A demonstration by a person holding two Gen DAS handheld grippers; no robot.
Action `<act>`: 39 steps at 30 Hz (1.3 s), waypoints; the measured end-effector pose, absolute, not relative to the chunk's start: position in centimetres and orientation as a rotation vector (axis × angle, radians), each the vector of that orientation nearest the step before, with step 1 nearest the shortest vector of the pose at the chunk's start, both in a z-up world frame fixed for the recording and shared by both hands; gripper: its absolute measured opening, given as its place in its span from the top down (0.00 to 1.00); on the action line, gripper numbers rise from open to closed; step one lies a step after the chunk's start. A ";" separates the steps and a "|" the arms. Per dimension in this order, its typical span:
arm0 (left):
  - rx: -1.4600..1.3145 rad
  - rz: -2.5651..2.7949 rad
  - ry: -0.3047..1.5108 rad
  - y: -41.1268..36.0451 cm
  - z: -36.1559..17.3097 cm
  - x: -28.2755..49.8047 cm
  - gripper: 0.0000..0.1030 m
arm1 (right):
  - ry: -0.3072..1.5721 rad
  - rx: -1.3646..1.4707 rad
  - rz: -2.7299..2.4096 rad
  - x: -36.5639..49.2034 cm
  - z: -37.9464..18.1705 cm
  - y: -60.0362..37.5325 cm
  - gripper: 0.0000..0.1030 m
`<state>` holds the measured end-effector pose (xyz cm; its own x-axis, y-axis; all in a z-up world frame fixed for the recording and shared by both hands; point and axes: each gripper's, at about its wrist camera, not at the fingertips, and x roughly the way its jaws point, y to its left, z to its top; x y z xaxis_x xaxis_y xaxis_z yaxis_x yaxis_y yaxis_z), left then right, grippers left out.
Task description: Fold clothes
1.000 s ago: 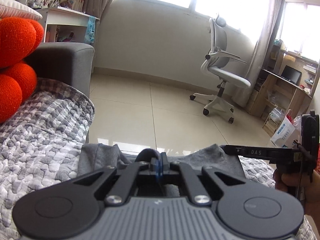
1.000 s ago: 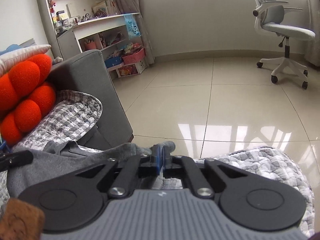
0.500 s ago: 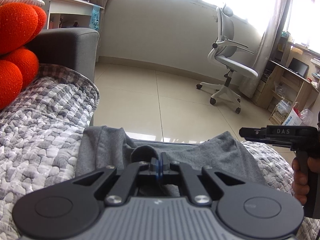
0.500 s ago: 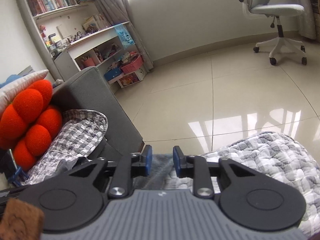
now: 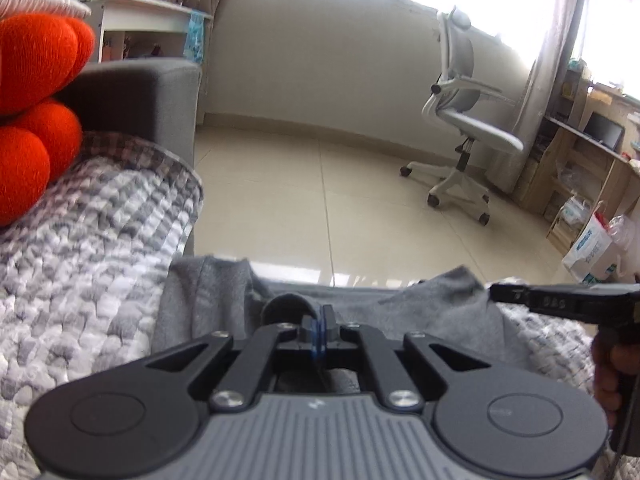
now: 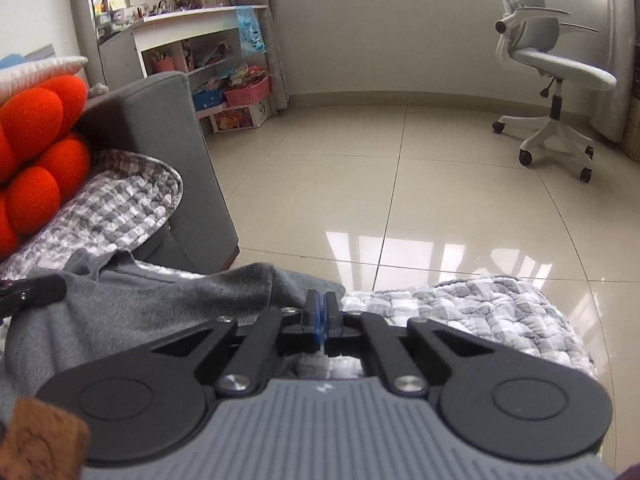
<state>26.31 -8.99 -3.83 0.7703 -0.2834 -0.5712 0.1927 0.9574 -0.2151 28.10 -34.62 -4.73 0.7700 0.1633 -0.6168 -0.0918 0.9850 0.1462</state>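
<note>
The left gripper (image 5: 319, 322) pinches a fold of the soft grey garment (image 5: 208, 304); the right gripper (image 6: 319, 312), jaws together, grips its edge over the knobbly quilted blanket (image 6: 460, 312).

The right hand-held gripper (image 5: 560, 302) is cut off by the frame's edge.

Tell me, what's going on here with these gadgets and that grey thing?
A person is folding a grey garment spread on a grey-and-white quilted blanket, using a handheld claw in each hand. The left claw is shut on a fold of the cloth. The right claw is shut at the garment's other edge.
</note>
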 end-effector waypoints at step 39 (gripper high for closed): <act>0.065 -0.491 0.765 -6.3 -0.1 -4.2 0.62 | 1.112 -0.022 0.509 -13.2 -4.5 -18.3 0.51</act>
